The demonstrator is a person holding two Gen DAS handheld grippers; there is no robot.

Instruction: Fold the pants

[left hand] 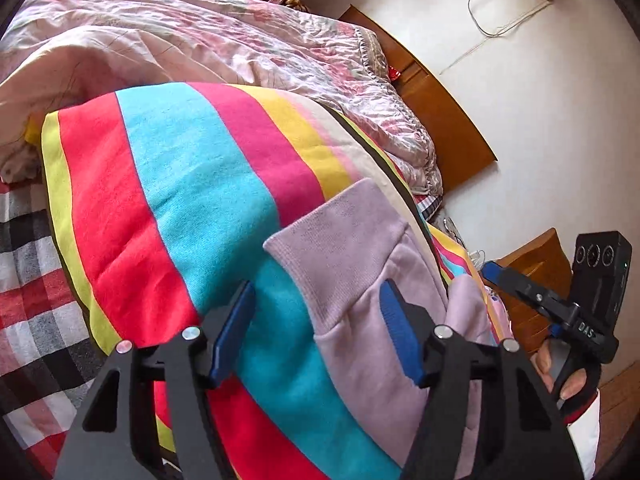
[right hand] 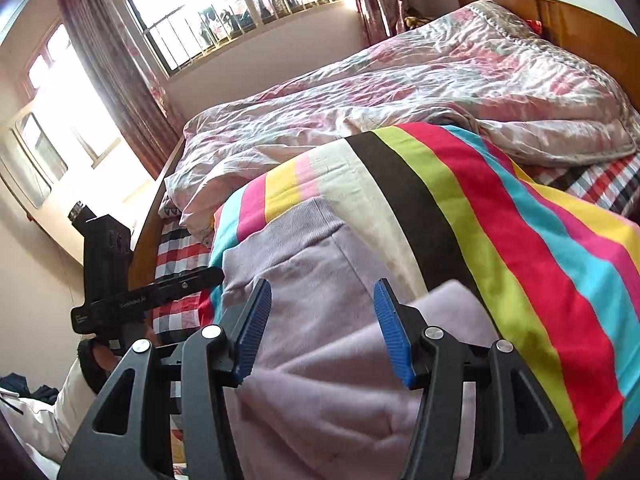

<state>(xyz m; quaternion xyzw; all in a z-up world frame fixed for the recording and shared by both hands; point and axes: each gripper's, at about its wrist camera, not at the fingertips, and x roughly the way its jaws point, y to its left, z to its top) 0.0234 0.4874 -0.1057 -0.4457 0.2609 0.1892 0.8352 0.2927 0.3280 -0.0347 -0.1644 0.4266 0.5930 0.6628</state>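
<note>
Two grippers, left gripper [left hand: 316, 332] and right gripper [right hand: 322, 332], jaws spread, empty, over lilac pants [left hand: 352, 248]; we judge regrasping next.

Readable lettering is scarce. One clear mark only — white capitals "DAS" on the black body of the right gripper [left hand: 490, 271], near its handle, seen from the left wrist view at the lower right.

In the right wrist view, the left gripper [right hand: 218, 274] carries small pale print along its black bar and a second patch of print at the bar's near end — both too small and blurred to make out.

Nothing legible on the striped blanket [left hand: 180, 184], the lilac pants [right hand: 320, 280], or the wall.
</note>
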